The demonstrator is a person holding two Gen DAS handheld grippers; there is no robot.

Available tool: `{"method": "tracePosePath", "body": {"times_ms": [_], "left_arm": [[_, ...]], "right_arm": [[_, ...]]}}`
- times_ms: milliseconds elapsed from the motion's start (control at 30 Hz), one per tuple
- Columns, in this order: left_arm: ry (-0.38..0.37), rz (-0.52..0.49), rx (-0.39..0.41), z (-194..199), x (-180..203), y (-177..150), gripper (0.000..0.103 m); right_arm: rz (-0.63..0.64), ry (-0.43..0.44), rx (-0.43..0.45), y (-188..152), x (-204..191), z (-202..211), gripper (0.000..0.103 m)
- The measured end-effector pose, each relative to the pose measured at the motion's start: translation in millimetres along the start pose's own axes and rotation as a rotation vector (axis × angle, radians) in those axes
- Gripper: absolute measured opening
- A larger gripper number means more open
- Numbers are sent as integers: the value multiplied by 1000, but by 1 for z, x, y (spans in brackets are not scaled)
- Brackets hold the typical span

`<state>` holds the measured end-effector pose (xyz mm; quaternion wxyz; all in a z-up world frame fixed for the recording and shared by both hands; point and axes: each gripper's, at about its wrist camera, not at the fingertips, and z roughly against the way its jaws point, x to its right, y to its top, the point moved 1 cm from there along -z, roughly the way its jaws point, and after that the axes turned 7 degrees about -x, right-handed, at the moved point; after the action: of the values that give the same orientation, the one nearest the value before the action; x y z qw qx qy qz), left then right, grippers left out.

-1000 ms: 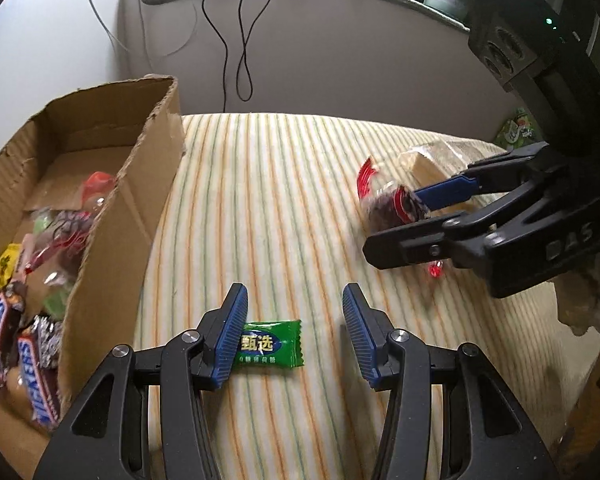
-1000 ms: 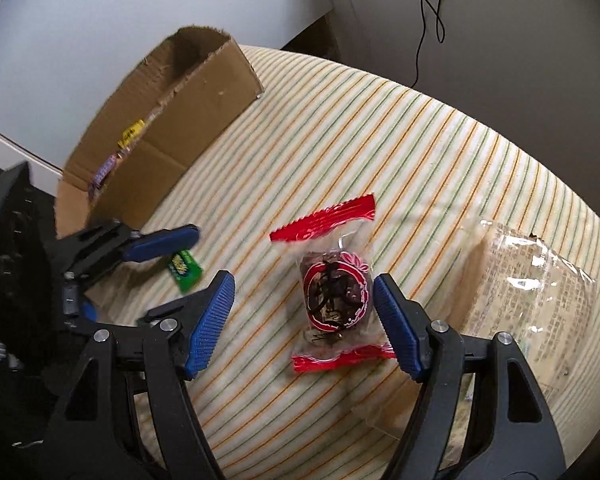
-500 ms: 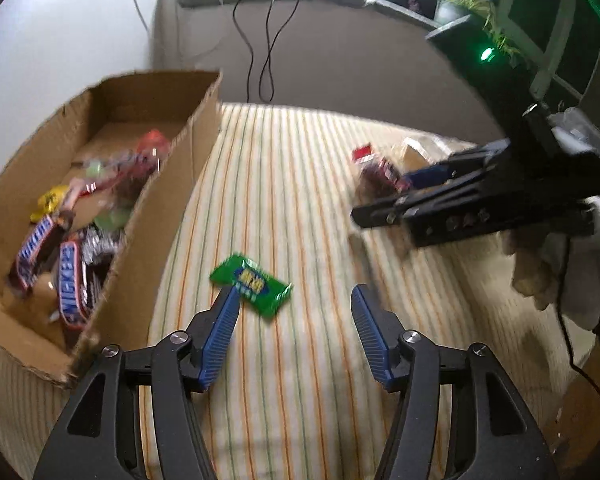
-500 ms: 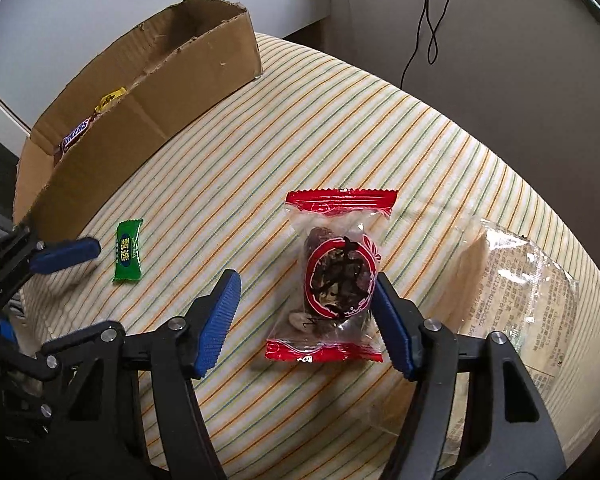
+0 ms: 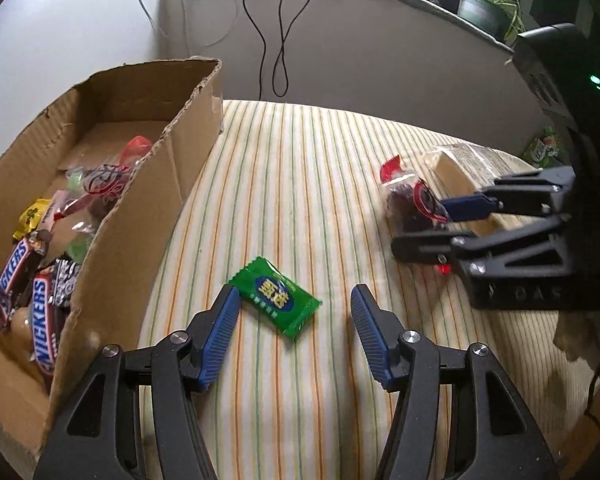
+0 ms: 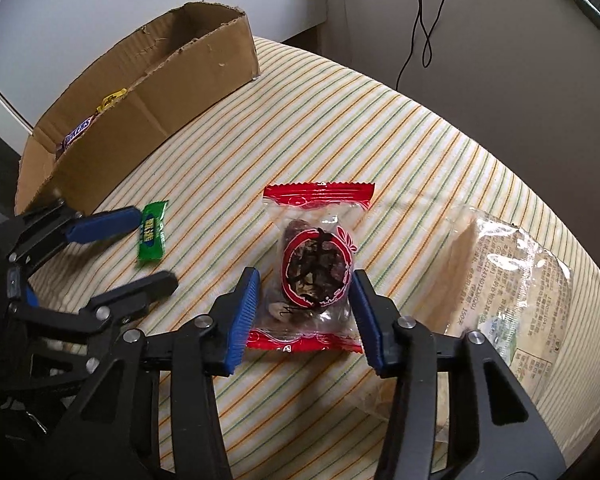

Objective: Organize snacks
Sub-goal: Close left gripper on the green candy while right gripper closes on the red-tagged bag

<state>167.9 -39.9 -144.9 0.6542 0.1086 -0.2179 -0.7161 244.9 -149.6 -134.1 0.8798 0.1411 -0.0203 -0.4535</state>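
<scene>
1. Right gripper [image 6: 302, 306]: jaws straddling red-sealed date snack pack [image 6: 314, 268], blue pads right at its sides, firm clamp not confirmable. Pack flat on striped tablecloth [image 6: 380, 128].
2. Left gripper [image 5: 294, 334]: jaws spread wide, nothing gripped. Green candy [image 5: 275, 297] lying between the tips, closer to the left pad, tilted diagonally on the cloth.
3. Cardboard box [image 5: 140, 216]: open-topped, at left edge of the table. Holding Snickers bars [image 5: 44, 320], a yellow candy [image 5: 34, 216], clear red-trimmed packs.
4. Clear plastic bag [image 6: 508, 272]: just right of the date pack, printed text on it, pale slab inside; contents not identifiable.
5. Date pack: mid-cloth, well apart from the box. Green candy: nearer the box, not touching it.
6. Background: black cables [image 5: 276, 32] hanging down the wall, potted plant [image 5: 488, 4] on the ledge.
</scene>
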Motion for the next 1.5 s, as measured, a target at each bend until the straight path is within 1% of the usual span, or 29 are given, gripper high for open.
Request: {"method": "tracePosePath", "body": {"times_ms": [133, 167, 200, 300, 500, 533, 633, 767, 800, 900, 1033, 1167, 1233, 1333, 1500], "left_arm": [[36, -23, -3, -9, 4, 9, 56], [39, -33, -1, -10, 7, 11, 52], [42, -46, 0, -12, 9, 12, 41], [41, -69, 7, -12, 13, 12, 36], [33, -53, 11, -10, 12, 12, 33], [32, -53, 13, -11, 12, 12, 29], [25, -51, 22, -5, 12, 11, 23], [15, -45, 42, 2, 12, 11, 17], [15, -44, 46, 2, 14, 12, 14], [11, -34, 62, 9, 13, 9, 11], [4, -20, 80, 17, 8, 5, 7], [-4, -8, 87, 23, 2, 1, 5], [6, -12, 70, 18, 1, 1, 5], [17, -1, 66, 9, 0, 6, 6], [22, -30, 43, -6, 5, 18, 6]], "right_arm": [[-5, 1, 7, -3, -4, 3, 49], [-12, 0, 8, 2, -8, 1, 48], [-12, 1, 10, 1, -8, 2, 48], [-16, -1, 19, -1, -7, 2, 45], [-9, -17, 28, -5, -8, 4, 43], [-7, -23, 30, -5, -9, 5, 43], [-9, -36, 36, -5, -14, 4, 42], [-19, -35, 45, -7, -15, 5, 39], [-21, -34, 48, -8, -14, 5, 39], [-26, -33, 59, -10, -15, 8, 37], [-27, -26, 69, -13, -16, 11, 36], [-31, -17, 76, -15, -15, 11, 36], [-22, -26, 68, -15, -17, 10, 36], [-18, -27, 66, -16, -19, 9, 36], [-11, -30, 61, -15, -19, 8, 36]]}}
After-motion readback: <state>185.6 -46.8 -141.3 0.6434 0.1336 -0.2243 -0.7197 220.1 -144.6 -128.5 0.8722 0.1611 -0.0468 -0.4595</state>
